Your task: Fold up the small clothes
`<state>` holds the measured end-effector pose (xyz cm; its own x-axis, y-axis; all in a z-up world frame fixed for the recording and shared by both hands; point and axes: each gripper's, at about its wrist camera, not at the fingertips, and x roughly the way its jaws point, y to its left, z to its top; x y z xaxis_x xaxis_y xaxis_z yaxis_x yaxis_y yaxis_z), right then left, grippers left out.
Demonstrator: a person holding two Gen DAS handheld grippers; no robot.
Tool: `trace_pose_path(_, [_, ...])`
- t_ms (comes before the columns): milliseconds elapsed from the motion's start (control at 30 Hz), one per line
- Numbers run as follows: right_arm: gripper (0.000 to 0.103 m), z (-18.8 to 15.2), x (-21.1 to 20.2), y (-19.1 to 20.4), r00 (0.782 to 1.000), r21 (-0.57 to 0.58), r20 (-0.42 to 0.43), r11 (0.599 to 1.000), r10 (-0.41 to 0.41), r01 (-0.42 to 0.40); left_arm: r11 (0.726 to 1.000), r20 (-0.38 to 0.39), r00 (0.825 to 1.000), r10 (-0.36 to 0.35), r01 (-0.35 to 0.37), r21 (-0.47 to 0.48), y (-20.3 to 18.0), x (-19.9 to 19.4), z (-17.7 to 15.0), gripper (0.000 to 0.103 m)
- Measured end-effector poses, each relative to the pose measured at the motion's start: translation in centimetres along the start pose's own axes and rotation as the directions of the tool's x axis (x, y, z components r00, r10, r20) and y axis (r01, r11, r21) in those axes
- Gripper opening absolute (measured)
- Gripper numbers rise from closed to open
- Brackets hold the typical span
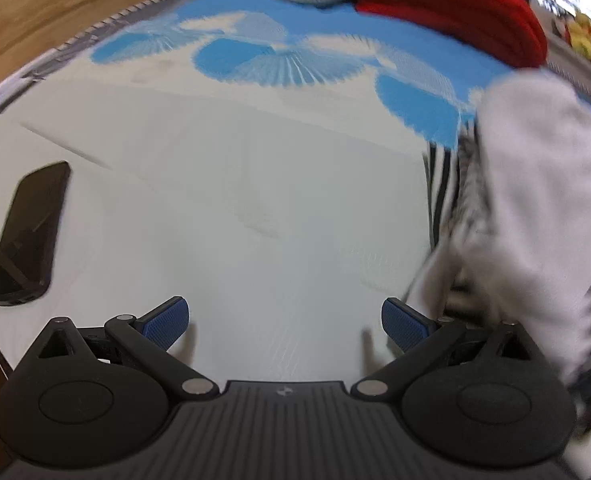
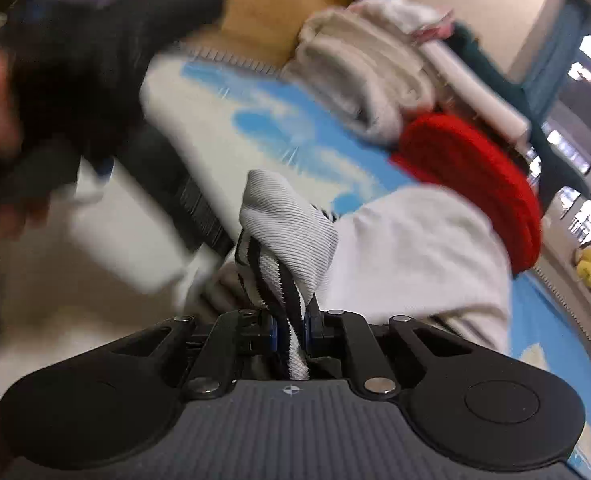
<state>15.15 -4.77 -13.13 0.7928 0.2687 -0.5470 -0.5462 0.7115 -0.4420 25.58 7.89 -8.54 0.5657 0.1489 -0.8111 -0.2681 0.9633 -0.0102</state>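
Right claw (image 2: pixel 289 330): clamped on striped cuff of white garment (image 2: pixel 415 256), held above the cloth (image 2: pixel 215 92) near red knit (image 2: pixel 475 168). Left claw (image 1: pixel 285 326): wide open, empty, over bare cloth. Advice: lay flat on bare patch, pin opposite edge with left, avoid phone (image 1: pixel 29 236).

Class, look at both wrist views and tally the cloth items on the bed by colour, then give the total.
Red: 1, the red knit.
Cream or beige: 1, the folded pile, possibly several pieces.
White with black stripes: 1, the striped garment clamped in the right gripper.
Total: 3.
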Motion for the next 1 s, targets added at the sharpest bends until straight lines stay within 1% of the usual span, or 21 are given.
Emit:
trace_pose_path(67, [0.012, -1.1, 0.7, 0.7, 0.999, -0.011, -0.035, 1.000, 0.005, -0.005, 0.999, 0.061, 0.998, -0.023, 0.026, -0.046, 0.4, -1.2, 0.2, 0.103])
trace_pose_path(133, [0.014, -1.5, 0.9, 1.0, 1.000, -0.002, -0.025, 1.000, -0.001, 0.001, 0.993, 0.112, 0.990, -0.088, 0.096, -0.069, 0.5, -2.3, 0.5, 0.103])
trace_pose_path(233, [0.021, -1.5, 0.0, 0.6, 1.000, 0.026, -0.018, 1.000, 0.008, -0.007, 0.984, 0.115, 0.979, -0.170, 0.175, -0.030, -0.7, -2.6, 0.7, 0.103])
trace_pose_path(267, [0.029, -1.3, -0.5, 0.3, 1.000, 0.050, -0.022, 0.999, 0.018, -0.017, 0.985, 0.102, 0.980, -0.172, 0.173, -0.009, -1.3, -2.5, 0.6, 0.103])
trace_pose_path(300, [0.044, -1.2, -1.5, -0.4, 0.999, 0.092, -0.025, 0.995, 0.048, -0.046, 0.986, 0.099, 0.981, -0.168, 0.168, 0.005, -1.8, -2.4, 0.4, 0.103])
trace_pose_path(367, [0.056, -0.8, -3.3, -2.7, 0.996, 0.209, 0.018, 0.973, 0.092, -0.094, 0.985, 0.106, 0.979, -0.174, 0.172, 0.029, -2.4, -2.6, 0.3, 0.103])
trace_pose_path(400, [0.058, -1.0, -5.1, -4.0, 0.995, 0.275, 0.055, 0.957, 0.085, -0.097, 0.983, 0.119, 0.976, -0.182, 0.178, 0.041, -2.7, -3.0, 0.3, 0.103])
trace_pose_path(467, [0.056, -2.0, -8.2, -7.1, 0.995, 0.382, 0.095, 0.921, 0.044, -0.077, 0.980, 0.145, 0.970, -0.196, 0.188, 0.067, -3.2, -3.7, 0.2, 0.103])
trace_pose_path(500, [0.052, -2.6, -9.3, -8.8, 0.995, 0.424, 0.096, 0.905, 0.002, -0.043, 0.978, 0.153, 0.967, -0.205, 0.195, 0.077, -3.5, -4.0, 0.0, 0.103])
trace_pose_path(533, [0.045, -3.1, -9.7, -10.1, 0.996, 0.441, 0.077, 0.897, -0.041, 0.003, 0.974, 0.157, 0.963, -0.221, 0.209, 0.087, -3.9, -4.3, -0.1, 0.103])
trace_pose_path(567, [0.033, -3.7, -9.6, -11.2, 0.995, 0.444, 0.042, 0.894, -0.088, 0.061, 0.970, 0.157, 0.958, -0.238, 0.226, 0.094, -4.3, -4.6, -0.4, 0.103])
trace_pose_path(600, [0.032, -4.3, -8.9, -12.2, 0.993, 0.443, -0.010, 0.890, -0.116, 0.109, 0.963, 0.154, 0.952, -0.263, 0.249, 0.103, -4.8, -4.8, -0.6, 0.103])
trace_pose_path(667, [0.030, -5.9, -7.1, -13.0, 0.994, 0.474, -0.085, 0.875, -0.068, 0.100, 0.940, 0.121, 0.936, -0.331, 0.316, 0.127, -5.6, -4.7, -0.7, 0.103])
trace_pose_path(700, [0.029, -6.8, -5.7, -12.4, 0.991, 0.479, -0.129, 0.877, 0.022, 0.043, 0.920, 0.088, 0.922, -0.378, 0.364, 0.144, -6.2, -4.4, -0.8, 0.103])
trace_pose_path(733, [0.029, -7.5, -4.5, -11.5, 0.984, 0.461, -0.161, 0.887, 0.073, 0.009, 0.903, 0.045, 0.911, -0.411, 0.399, 0.160, -6.9, -3.9, -0.9, 0.103])
trace_pose_path(767, [0.030, -8.3, -3.6, -9.9, 0.975, 0.415, -0.194, 0.910, 0.105, -0.015, 0.897, 0.009, 0.910, -0.415, 0.407, 0.170, -7.5, -3.3, -1.1, 0.103])
trace_pose_path(800, [0.032, -9.0, -2.7, -8.3, 0.965, 0.377, -0.226, 0.925, 0.135, -0.041, 0.903, -0.025, 0.921, -0.389, 0.386, 0.188, -8.2, -2.5, -1.2, 0.103])
trace_pose_path(833, [0.034, -9.4, -2.5, -7.1, 0.971, 0.342, -0.215, 0.940, 0.102, -0.023, 0.916, -0.036, 0.941, -0.337, 0.337, 0.216, -8.7, -1.7, -1.1, 0.103])
trace_pose_path(900, [0.036, -9.4, -2.6, -6.8, 0.976, 0.323, -0.201, 0.946, 0.090, -0.021, 0.949, -0.017, 0.988, -0.151, 0.150, 0.276, -9.4, 0.3, -0.7, 0.103])
trace_pose_path(933, [0.036, -9.6, -2.7, -7.5, 0.974, 0.360, -0.195, 0.932, 0.113, -0.036, 0.956, -0.016, 0.992, -0.122, 0.122, 0.267, -9.0, 1.1, -0.1, 0.103])
trace_pose_path(1000, [0.035, -10.1, -2.8, -9.6, 0.968, 0.458, -0.175, 0.885, 0.179, -0.081, 0.982, -0.050, 0.989, -0.137, 0.143, 0.126, -7.1, 2.4, 1.4, 0.103])
